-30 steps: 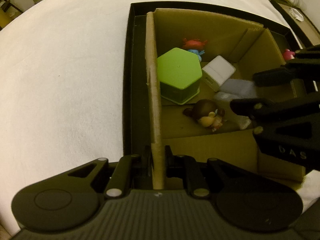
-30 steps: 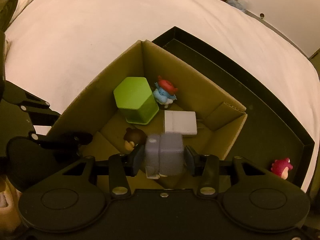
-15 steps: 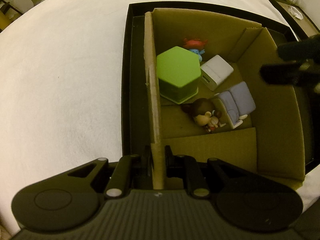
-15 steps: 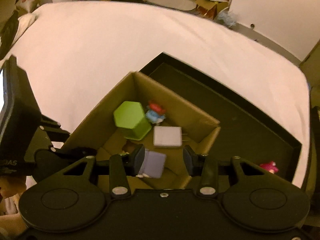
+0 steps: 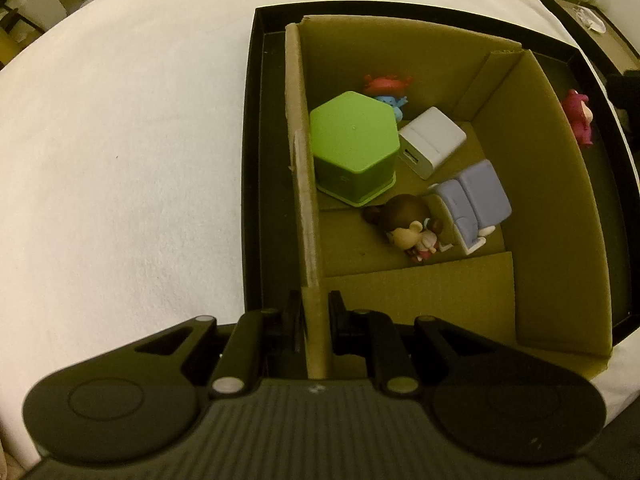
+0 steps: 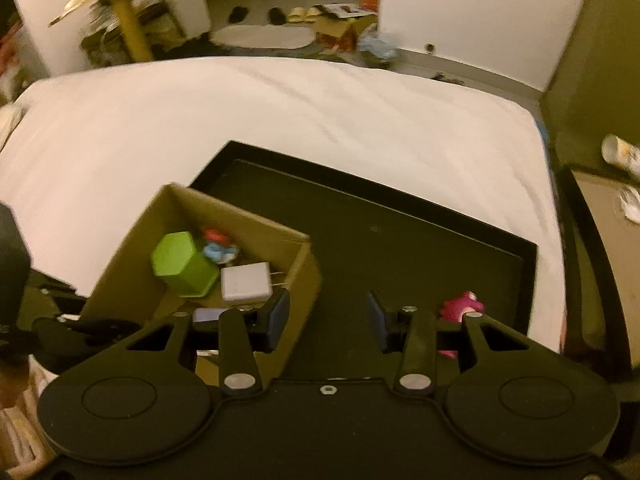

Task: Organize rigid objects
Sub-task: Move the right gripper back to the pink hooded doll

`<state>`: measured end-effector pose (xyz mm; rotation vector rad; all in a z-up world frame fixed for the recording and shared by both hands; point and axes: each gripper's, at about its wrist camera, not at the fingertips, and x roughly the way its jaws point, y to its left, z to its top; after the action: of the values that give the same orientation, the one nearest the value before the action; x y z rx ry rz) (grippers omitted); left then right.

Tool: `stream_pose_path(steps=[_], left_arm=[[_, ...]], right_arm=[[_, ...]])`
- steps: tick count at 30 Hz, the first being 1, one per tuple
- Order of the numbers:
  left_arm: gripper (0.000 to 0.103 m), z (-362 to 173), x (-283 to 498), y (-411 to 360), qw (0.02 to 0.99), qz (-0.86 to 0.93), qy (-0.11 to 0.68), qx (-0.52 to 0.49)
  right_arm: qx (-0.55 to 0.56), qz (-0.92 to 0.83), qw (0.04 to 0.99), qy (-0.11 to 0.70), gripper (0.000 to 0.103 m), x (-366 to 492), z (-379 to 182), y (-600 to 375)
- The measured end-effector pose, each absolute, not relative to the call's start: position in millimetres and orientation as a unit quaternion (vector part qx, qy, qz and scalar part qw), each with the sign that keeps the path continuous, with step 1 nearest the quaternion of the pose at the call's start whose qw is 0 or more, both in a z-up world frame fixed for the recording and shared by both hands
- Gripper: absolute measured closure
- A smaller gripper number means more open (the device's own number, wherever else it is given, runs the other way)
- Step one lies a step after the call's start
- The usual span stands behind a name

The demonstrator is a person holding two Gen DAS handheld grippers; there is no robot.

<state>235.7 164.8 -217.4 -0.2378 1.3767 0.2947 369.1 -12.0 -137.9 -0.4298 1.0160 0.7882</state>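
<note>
My left gripper [image 5: 314, 308] is shut on the near wall of a cardboard box [image 5: 304, 200]. Inside the box lie a green hexagonal case [image 5: 354, 136], a white charger [image 5: 434, 140], a lavender toy sofa [image 5: 476, 196], a brown-haired doll figure [image 5: 404, 224] and a red-and-blue figure [image 5: 386, 88]. A pink bear figure [image 5: 578, 116] stands in the black tray [image 5: 252, 160] outside the box. My right gripper [image 6: 328, 316] is open and empty above the tray, between the box [image 6: 304, 280] and the pink bear [image 6: 464, 308].
The black tray [image 6: 400, 208] sits on a white bedsheet [image 6: 280, 112]. A side table with a cup [image 6: 620, 152] stands to the right. Floor clutter lies beyond the bed.
My right gripper let go of the lavender sofa into the box, opened wide, lifted out and swung right toward the pink bear. My left gripper kept its hold on the box wall.
</note>
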Motion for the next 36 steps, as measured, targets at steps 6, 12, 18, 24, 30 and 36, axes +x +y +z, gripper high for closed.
stream_pose_path(steps=[6, 12, 18, 24, 30, 36], left_arm=[[0.091, -217, 238, 163, 0.753, 0.137, 0.635, -0.103], [0.091, -217, 241, 160, 0.750, 0.139, 0.639, -0.096], [0.092, -217, 244, 159, 0.748, 0.143, 0.642, -0.095], [0.092, -219, 246, 158, 0.744, 0.146, 0.645, -0.093], [0.092, -221, 249, 157, 0.740, 0.148, 0.649, -0.092], [0.092, -222, 250, 159, 0.738, 0.150, 0.651, -0.096]], right_arm=[[-0.182, 0.340, 0.790, 0.476, 0.060, 383, -149, -38], [-0.172, 0.326, 0.799, 0.475, 0.058, 391, -158, -59], [-0.153, 0.321, 0.805, 0.474, 0.055, 397, -163, -73], [-0.112, 0.324, 0.811, 0.475, 0.052, 406, -165, -95], [-0.079, 0.310, 0.817, 0.480, 0.052, 422, -169, -114], [-0.056, 0.303, 0.813, 0.493, 0.052, 436, -182, -123]])
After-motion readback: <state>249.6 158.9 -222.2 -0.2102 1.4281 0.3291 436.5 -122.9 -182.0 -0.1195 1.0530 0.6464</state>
